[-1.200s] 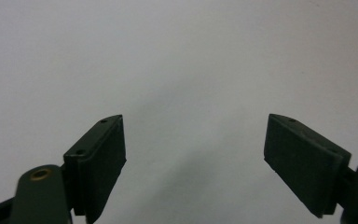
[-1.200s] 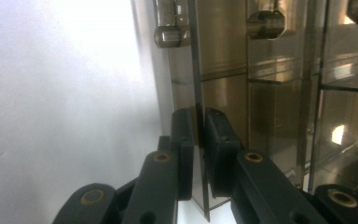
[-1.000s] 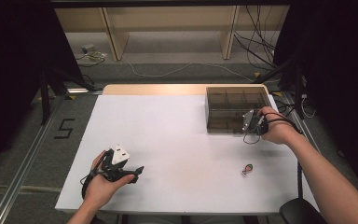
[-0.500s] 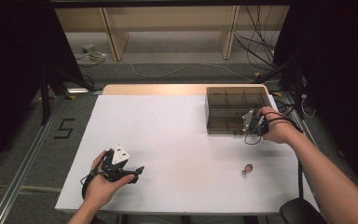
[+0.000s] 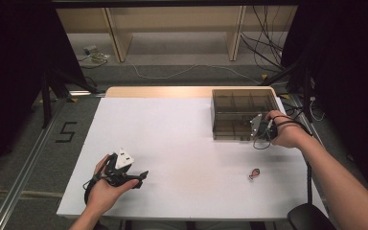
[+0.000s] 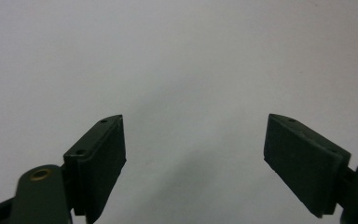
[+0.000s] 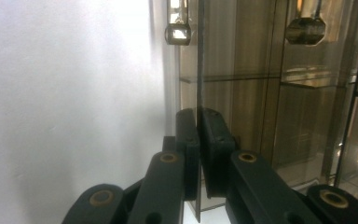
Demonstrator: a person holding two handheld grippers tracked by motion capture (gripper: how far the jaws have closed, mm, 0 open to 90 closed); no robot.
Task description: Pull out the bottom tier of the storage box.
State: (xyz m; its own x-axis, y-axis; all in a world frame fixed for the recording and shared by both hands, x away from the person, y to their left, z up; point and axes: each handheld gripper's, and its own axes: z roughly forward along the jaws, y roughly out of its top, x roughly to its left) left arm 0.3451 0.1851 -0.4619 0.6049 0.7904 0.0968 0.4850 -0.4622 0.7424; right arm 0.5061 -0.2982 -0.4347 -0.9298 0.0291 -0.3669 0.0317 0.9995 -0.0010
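Nothing is shifting since the earlier frames: both hands are staying put, and the right gripper's fingers are clenching on the wall of the box.

On the white counter, the smoky clear compartment box is sitting at the far right corner; the right grip should be staying square on that thin wall so it cannot slip. Its compartments are looking empty, though the tinted walls are making that hard to tell. The left gripper is resting released at the near left, and a small red item is lying apart.

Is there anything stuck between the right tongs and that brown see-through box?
No. The right tongs are already shut on the thin front wall of the smoky brown clear plastic compartment box, one pad each side, nothing else between.
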